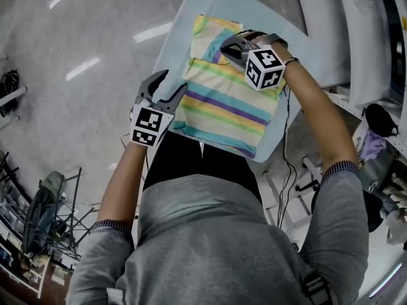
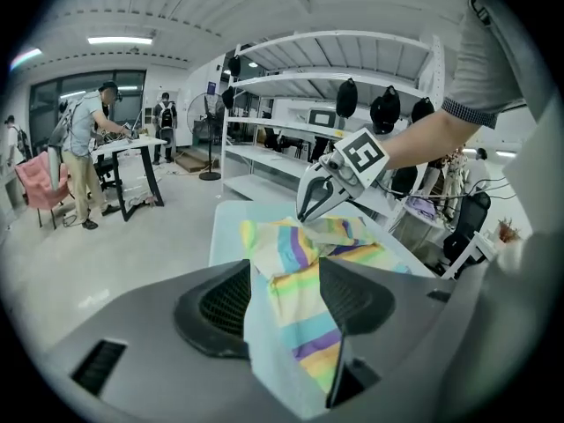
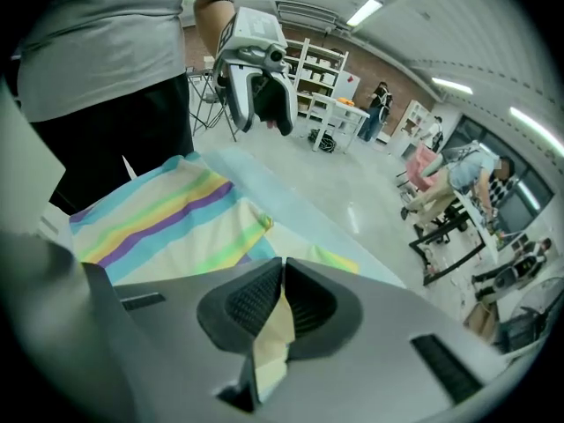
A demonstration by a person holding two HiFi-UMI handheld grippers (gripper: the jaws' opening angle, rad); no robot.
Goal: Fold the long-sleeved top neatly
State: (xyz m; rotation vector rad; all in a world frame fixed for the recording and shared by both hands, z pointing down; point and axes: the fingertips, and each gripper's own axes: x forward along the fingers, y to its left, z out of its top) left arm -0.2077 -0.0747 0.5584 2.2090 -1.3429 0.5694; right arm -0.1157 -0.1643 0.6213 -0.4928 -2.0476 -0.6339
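A long-sleeved top [image 1: 222, 107] with pastel stripes lies partly folded on a light blue table [image 1: 184, 18]. My right gripper [image 1: 229, 46] is over the top's far part, shut on a fold of its pale yellow cloth [image 3: 273, 333]. In the right gripper view that cloth hangs pinched between the pads [image 3: 251, 302]. At the top's left edge my left gripper [image 1: 173, 81] stands open, holding nothing. In the left gripper view the top [image 2: 304, 311] and the table edge [image 2: 227, 227] show beyond the open jaws, and the right gripper [image 2: 308, 210] lifts the cloth at the far side.
White shelving [image 1: 362, 37] stands to the right of the table. Cables [image 1: 286, 157] hang below the table's right edge. A metal rack [image 1: 57, 215] stands on the grey floor at lower left. People [image 2: 84, 148] work at desks far behind.
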